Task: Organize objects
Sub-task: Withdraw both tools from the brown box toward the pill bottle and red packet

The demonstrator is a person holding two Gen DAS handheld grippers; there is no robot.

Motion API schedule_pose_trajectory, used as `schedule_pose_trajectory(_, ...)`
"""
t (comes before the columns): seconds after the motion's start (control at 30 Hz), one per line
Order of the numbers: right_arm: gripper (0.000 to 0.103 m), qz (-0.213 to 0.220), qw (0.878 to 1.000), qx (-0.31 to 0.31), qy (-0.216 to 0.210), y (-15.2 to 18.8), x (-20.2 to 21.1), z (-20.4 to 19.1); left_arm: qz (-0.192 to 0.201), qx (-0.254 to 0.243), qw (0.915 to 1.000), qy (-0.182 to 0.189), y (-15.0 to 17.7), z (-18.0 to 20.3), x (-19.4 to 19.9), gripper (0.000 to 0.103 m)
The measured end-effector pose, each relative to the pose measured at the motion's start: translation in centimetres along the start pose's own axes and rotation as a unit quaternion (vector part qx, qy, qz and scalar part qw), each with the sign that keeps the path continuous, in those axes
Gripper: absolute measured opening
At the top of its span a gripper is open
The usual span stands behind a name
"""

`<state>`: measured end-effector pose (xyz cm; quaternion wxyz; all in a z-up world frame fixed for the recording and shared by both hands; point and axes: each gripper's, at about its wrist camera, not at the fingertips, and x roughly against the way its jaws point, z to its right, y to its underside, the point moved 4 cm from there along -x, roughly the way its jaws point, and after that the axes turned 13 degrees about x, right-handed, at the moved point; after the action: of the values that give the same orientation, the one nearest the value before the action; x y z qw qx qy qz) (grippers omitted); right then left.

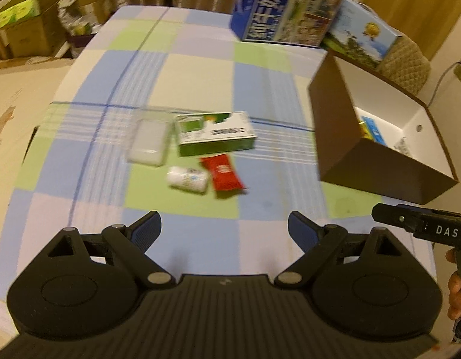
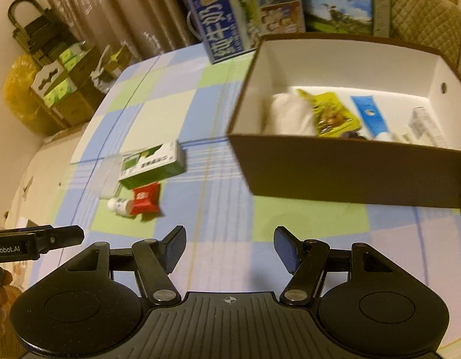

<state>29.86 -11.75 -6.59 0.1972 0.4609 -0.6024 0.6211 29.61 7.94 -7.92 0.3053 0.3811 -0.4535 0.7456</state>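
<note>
Both my grippers, left gripper (image 1: 224, 230) and right gripper (image 2: 230, 248), spread and empty, above the table. Green carton (image 1: 215, 133), red packet (image 1: 223, 173), small bottle (image 1: 187, 179) clustered, probably awaiting the brown box (image 2: 350, 167).

We see warm, dim indoor light and motion blur over the checked tablecloth (image 1: 200, 68); fisheye bending curves both frames' edges, corners black.

A checked cloth (image 1: 200, 68) is spread smooth over the table. Near the matt cardboard box (image 2: 350, 170), brown outside and white inside, a printed paper carton (image 1: 215, 134), a glossy red wrapper (image 1: 223, 173) and a translucent plastic case (image 1: 148, 143) are seen.
</note>
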Motion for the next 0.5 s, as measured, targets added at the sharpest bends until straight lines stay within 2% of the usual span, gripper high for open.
schedule_pose_trajectory(0.27,0.062,-0.018,1.000,0.013,-0.003,0.0,-2.6,-3.4,-0.003,0.012,0.9997,-0.021,-0.1,-4.2,-0.3,0.090)
schedule_pose_trajectory(0.5,0.062,-0.017,0.999,0.036,-0.014,-0.4,-5.3,-6.1,-0.005,0.011,0.9993,-0.035,-0.5,-6.9,-1.1,0.090)
